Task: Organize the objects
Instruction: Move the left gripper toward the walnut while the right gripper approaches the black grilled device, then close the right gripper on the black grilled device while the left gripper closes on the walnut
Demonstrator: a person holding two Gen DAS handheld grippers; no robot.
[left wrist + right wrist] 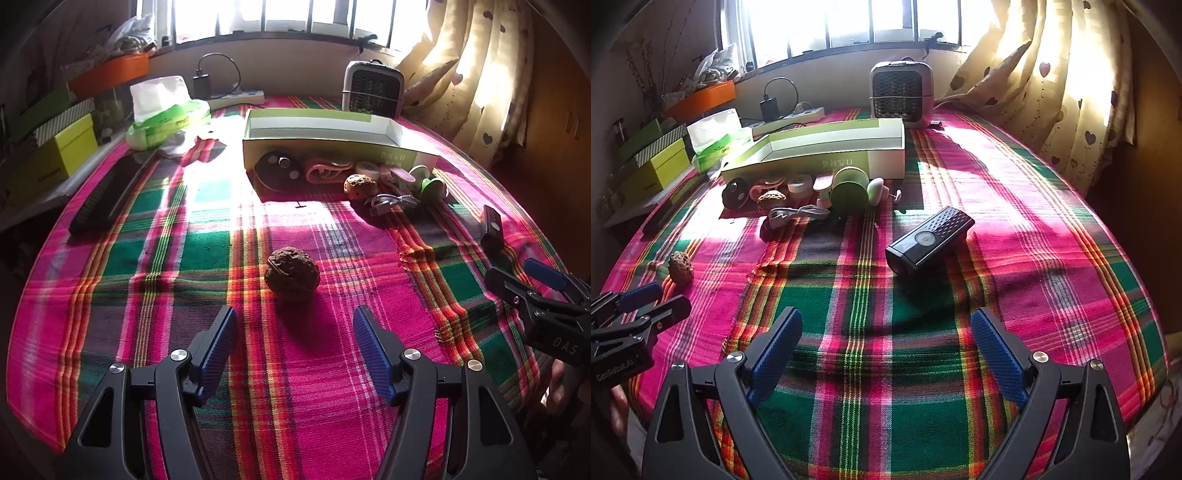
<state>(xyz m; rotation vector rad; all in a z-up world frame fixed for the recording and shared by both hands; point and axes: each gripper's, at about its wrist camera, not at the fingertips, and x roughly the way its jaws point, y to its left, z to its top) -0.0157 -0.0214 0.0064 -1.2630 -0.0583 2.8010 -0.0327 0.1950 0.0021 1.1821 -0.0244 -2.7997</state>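
Brown wrinkled walnut (291, 275) before my left claw (294, 332), black ribbed box (929, 240) before my right claw (886, 341), both spread wide, empty, hovering over plaid cloth (871, 332).

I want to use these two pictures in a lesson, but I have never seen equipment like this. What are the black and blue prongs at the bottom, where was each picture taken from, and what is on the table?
The prongs are hand-held grippers, one in each of a person's hands, each carrying a wide-angle camera that looks forward along its fingers. One picture comes from the left gripper, the other from the right gripper. Both are open and hold nothing.

On the pink and green plaid tablecloth a wrinkled brown walnut lies just ahead of the left gripper. A black rectangular gadget lies ahead of the right one. Further back stands a long, open green and white cardboard box, with a cluster of small items in front of it, among them a second walnut and a grey coiled cable.
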